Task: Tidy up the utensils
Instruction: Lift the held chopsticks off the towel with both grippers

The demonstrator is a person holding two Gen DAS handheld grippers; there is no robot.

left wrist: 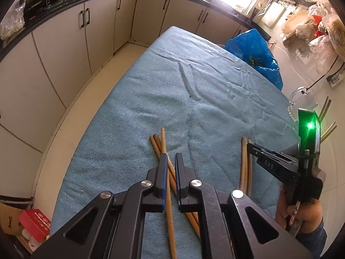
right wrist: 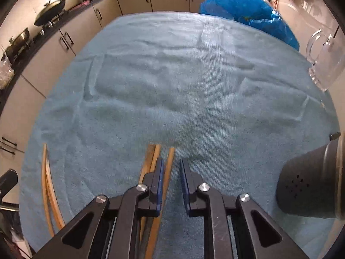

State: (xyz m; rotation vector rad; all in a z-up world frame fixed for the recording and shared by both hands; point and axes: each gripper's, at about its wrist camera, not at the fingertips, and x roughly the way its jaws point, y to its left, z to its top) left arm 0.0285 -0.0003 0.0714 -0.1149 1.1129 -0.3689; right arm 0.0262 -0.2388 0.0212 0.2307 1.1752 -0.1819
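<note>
Several wooden chopsticks lie on a blue-green towel. In the left wrist view one crossed bunch lies under my left gripper. Its pads stand almost together and nothing is visibly clamped. A second bunch lies to the right, under my right gripper, which a hand holds. In the right wrist view my right gripper points down with a gap between its pads. One chopstick runs through that gap along the left pad; the right pad is clear of it. Two more chopsticks lie just left.
A clear glass mug stands at the towel's right edge, with stick tips rising behind it. A blue plastic bag sits at the far right. A dark grey cylinder is close on the right. Cabinets line the left.
</note>
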